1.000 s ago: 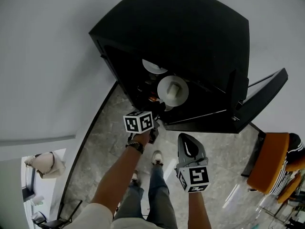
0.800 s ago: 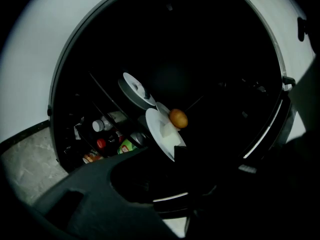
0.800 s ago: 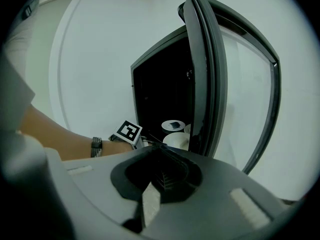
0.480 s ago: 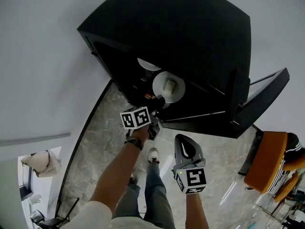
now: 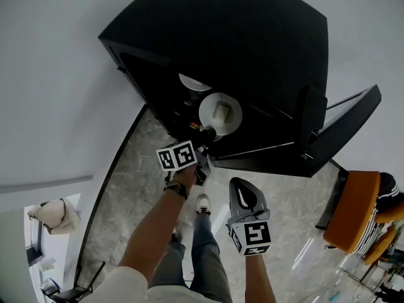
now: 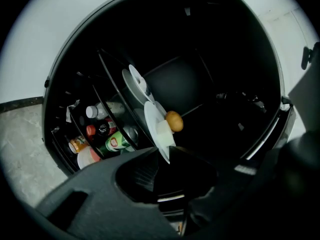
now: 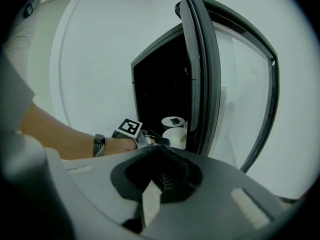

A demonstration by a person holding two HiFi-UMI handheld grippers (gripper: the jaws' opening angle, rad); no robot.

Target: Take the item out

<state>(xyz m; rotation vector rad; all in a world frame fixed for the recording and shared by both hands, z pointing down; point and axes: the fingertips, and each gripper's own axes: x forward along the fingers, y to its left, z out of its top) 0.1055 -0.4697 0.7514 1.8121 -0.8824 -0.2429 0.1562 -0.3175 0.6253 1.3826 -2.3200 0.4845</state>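
Note:
A white plate (image 5: pixel 232 120) with a pale cube (image 6: pixel 163 131) and a brown egg-shaped piece (image 6: pixel 174 121) sits on a shelf inside the black fridge (image 5: pixel 252 36). My left gripper (image 5: pixel 207 133) reaches into the fridge at the plate's near edge. In the left gripper view the plate (image 6: pixel 151 118) dips its rim between the jaws of the left gripper (image 6: pixel 162 155). Those jaws are closing, with a dark gap still beside the rim. My right gripper (image 5: pixel 238 184) hangs back outside the fridge, shut and empty, as the right gripper view (image 7: pixel 161 151) also shows.
A second white plate (image 5: pixel 192 82) sits deeper on the shelf. Bottles and cans (image 6: pixel 102 134) fill the lower rack. The open fridge door (image 5: pixel 341 125) stands to the right. An orange chair (image 5: pixel 356 210) is at the far right, with grey stone floor (image 5: pixel 136 188) underfoot.
My left gripper has moved forward into the fridge, up to the plate's near rim. The right gripper has shifted only slightly left.

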